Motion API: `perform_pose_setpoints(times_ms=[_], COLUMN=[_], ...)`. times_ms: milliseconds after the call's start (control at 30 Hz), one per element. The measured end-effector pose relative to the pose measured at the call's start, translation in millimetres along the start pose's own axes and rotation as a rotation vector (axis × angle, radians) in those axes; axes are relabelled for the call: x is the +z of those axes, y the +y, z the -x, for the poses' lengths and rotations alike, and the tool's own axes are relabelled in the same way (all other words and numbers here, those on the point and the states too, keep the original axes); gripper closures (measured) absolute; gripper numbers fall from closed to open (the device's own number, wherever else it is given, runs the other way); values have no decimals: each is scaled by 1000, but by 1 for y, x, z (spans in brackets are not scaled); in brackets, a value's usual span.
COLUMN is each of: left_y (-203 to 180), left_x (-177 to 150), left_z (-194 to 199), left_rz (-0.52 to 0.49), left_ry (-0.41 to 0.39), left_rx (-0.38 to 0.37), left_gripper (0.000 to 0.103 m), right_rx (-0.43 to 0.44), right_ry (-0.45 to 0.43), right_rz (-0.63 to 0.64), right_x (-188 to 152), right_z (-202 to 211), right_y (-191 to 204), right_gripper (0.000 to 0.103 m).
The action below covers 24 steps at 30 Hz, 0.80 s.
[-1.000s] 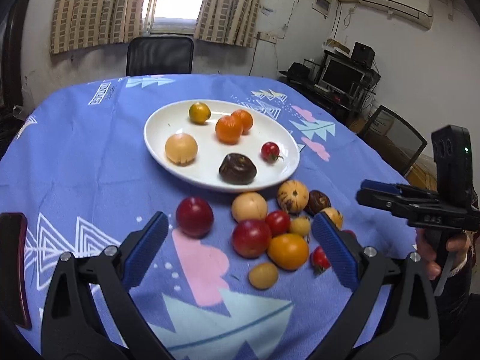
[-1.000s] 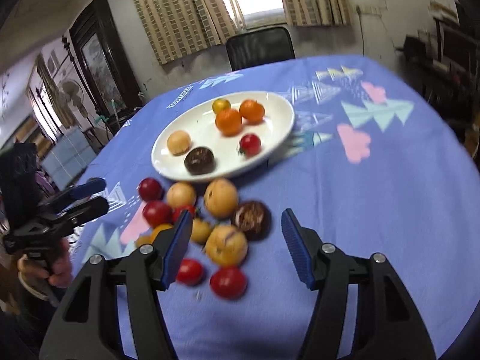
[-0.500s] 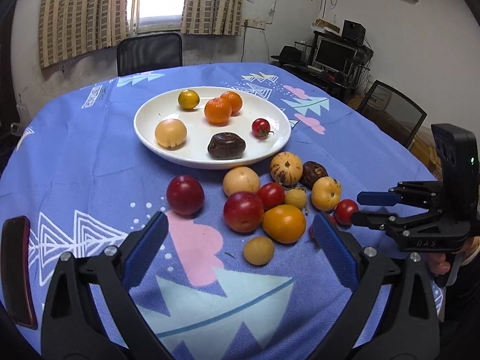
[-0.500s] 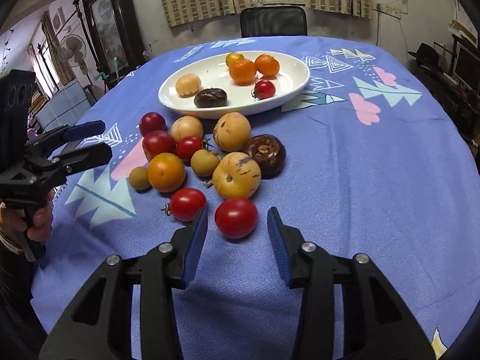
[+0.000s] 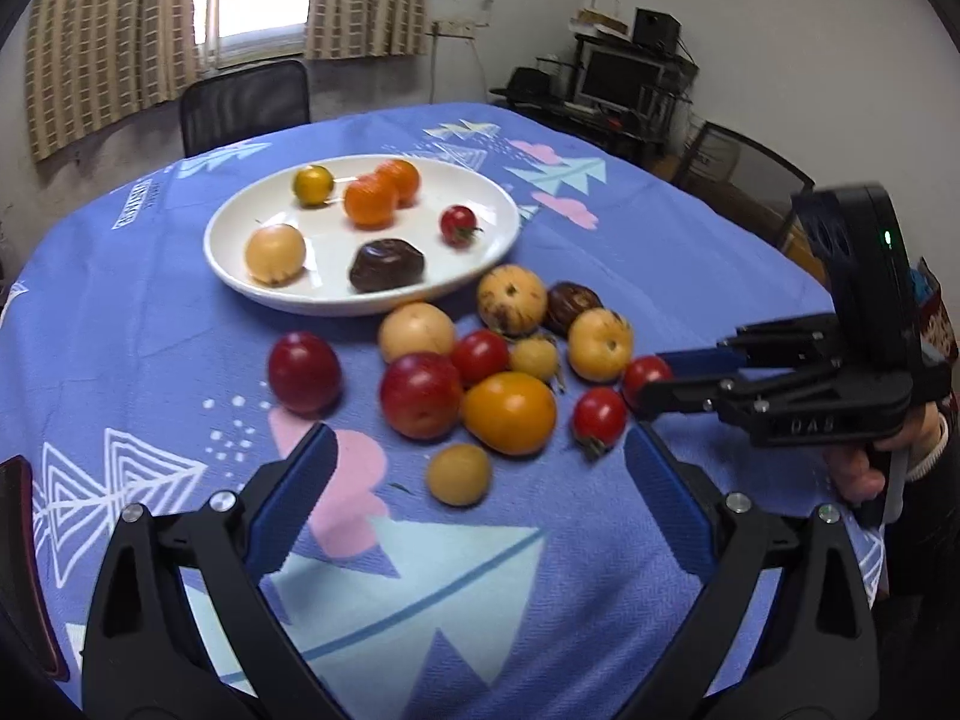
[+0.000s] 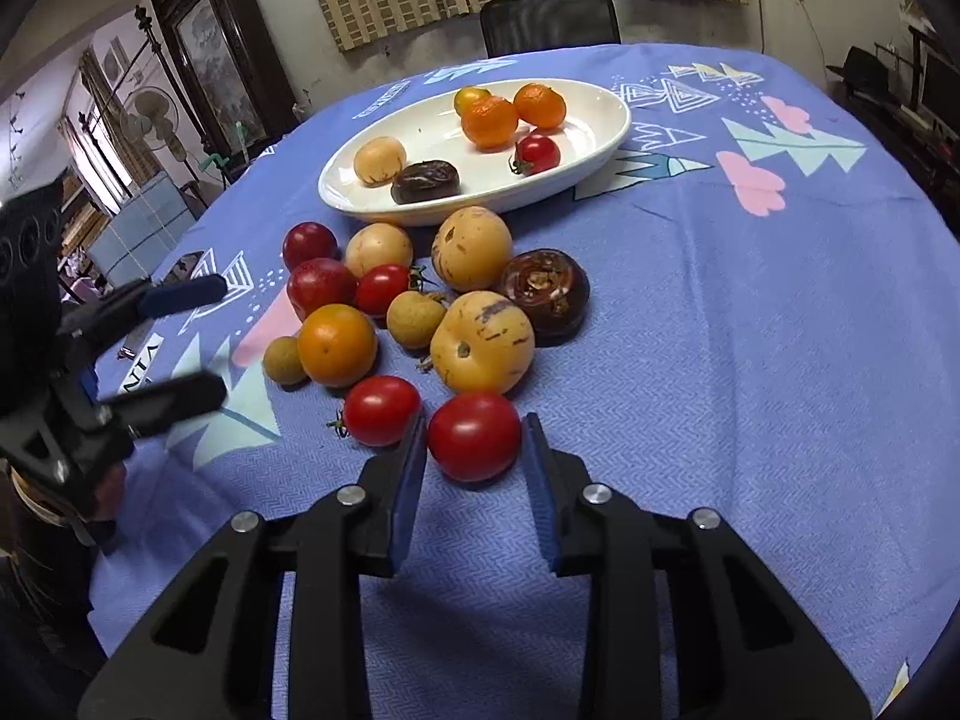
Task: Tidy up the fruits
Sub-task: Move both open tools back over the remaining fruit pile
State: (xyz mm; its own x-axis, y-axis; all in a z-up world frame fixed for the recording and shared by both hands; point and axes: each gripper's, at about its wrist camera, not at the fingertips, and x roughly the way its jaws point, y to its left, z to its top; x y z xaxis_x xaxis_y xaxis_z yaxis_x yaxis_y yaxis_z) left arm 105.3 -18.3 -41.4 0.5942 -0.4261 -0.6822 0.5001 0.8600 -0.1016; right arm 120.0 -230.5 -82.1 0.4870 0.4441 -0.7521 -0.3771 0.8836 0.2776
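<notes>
A white plate (image 5: 474,186) (image 6: 591,114) holds two oranges, a small yellow-green fruit, a tan fruit, a dark brown fruit and a cherry tomato. In front of it several loose fruits lie on the blue cloth, among them an orange fruit (image 5: 509,413) and a dark red plum (image 5: 303,372). My right gripper (image 6: 474,438) (image 5: 654,375) is shut on a red tomato (image 6: 474,433) that rests on the cloth at the near edge of the pile, pads against both its sides. My left gripper (image 5: 480,450) (image 6: 198,342) hovers open just short of the pile, nothing between its fingers.
A second red tomato (image 6: 381,410) lies right beside the left finger of the right gripper. A black chair (image 5: 246,102) stands behind the table. A desk with a monitor (image 5: 630,81) is at the far right. A dark flat object (image 5: 24,564) lies at the cloth's left edge.
My right gripper moved forward around the nearest red tomato and narrowed until its pads met it. The left gripper came slightly closer to the pile and stayed open.
</notes>
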Motion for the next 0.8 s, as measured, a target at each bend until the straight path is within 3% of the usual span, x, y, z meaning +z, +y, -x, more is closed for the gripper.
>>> perform_pose_setpoints(times_ms=[200,467,567,800], left_y=[5,8,6,8], left_x=[-4,-9,-11,-12], left_z=[-16,-30,-34,-36], left_rz=[13,6,-13,-17], left_ry=[56,114,135,137], left_rx=[-16,-1,13,17], left_gripper=[33,50,65,67], right_rx=[24,29,25,-13], right_ry=[-1,2,4,12], right_rz=[3,-5,-5,43], right_x=[0,0,0,1], right_z=[1,0,0,-3], right_y=[2,1,1,10], right_gripper=[71,71,71,71])
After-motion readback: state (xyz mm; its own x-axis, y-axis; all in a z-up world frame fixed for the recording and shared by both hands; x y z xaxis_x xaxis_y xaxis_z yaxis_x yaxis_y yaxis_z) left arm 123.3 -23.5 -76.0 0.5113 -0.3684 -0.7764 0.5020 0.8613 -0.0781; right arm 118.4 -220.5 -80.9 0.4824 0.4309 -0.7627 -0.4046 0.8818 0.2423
